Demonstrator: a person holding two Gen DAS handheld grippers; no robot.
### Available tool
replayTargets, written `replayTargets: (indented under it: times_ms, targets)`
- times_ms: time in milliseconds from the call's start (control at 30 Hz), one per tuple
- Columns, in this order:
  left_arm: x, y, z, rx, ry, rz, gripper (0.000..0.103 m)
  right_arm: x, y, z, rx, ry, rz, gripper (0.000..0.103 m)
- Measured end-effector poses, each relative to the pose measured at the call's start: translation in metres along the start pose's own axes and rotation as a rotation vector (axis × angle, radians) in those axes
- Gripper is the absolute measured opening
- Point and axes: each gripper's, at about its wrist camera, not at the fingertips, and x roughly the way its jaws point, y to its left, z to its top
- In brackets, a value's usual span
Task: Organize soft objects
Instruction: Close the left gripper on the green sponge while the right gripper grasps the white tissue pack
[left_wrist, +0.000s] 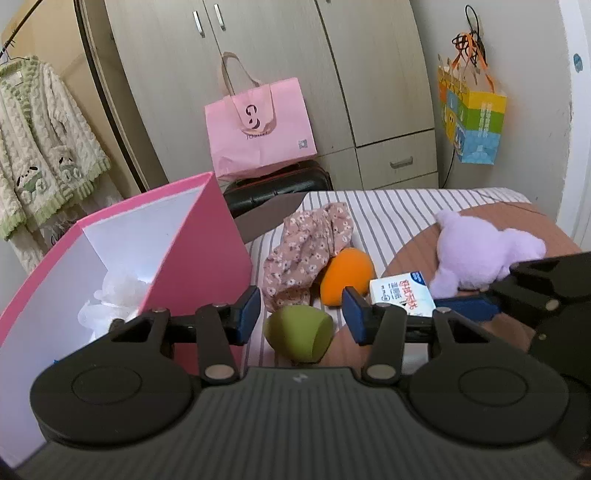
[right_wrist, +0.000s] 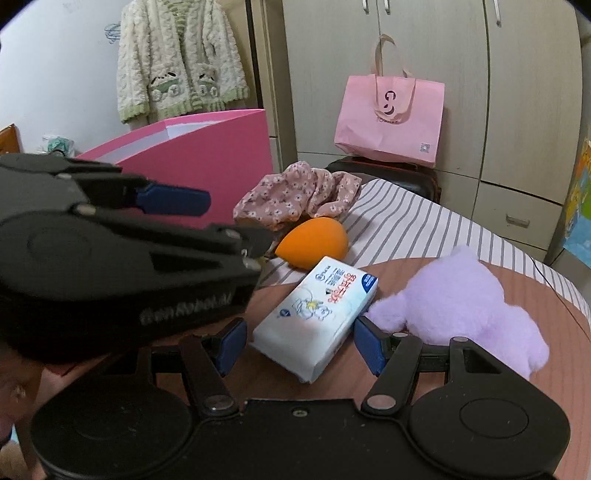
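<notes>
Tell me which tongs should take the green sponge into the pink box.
Left. The left tongs already straddle the green sponge, apparently without touching it, and the open pink box stands right beside them. The right tongs are lined up on the white tissue pack instead.

- Green sponge (left_wrist: 300, 332): matt, smooth foam look.
- Orange sponge (left_wrist: 346, 276): the same matt foam look.
- Plush toy (right_wrist: 461, 306): lilac, fuzzy pile.
- Floral cloth (left_wrist: 308, 249): thin printed fabric, crumpled.
- Tissue pack (right_wrist: 319, 315): glossy plastic wrap, printed.
- Box (left_wrist: 207, 251): pink card outside, smooth; plain white inside.
- White puff (left_wrist: 110, 299) in the box: gauzy mesh.
- Sheet (left_wrist: 399, 210): striped woven cloth, matt.
- Pink bag (left_wrist: 258, 129): matt paper, creased, with cloth handles.
- Cardigan (right_wrist: 181, 59): thick, nubbly fleece.
- Wardrobe (left_wrist: 369, 74): pale wood-grain laminate with metal handles.
- Left gripper (left_wrist: 300, 317): black matt plastic, blue pads.
</notes>
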Motion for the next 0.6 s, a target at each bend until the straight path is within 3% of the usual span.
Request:
replayTargets:
  times_ms: [100,267,433,600]
  targets:
    - [0.004,0.002,-0.002,-0.039,0.025,-0.024,0.048,0.006,0.000,0.000,-0.002,-0.005,-0.029,0.069]
    - [0.014,-0.005,-0.011,-0.023,0.029,0.018,0.048,0.001,0.005,-0.004,-0.015,-0.023,-0.064,0.059]
    - [0.019,-0.011,-0.015,-0.013,0.017,0.045,0.049,-0.003,0.009,-0.007,-0.028,-0.030,-0.090,0.055]
    - [0.018,-0.010,-0.019,-0.023,-0.002,0.066,0.037,-0.008,-0.002,-0.010,0.018,-0.030,-0.063,0.050]
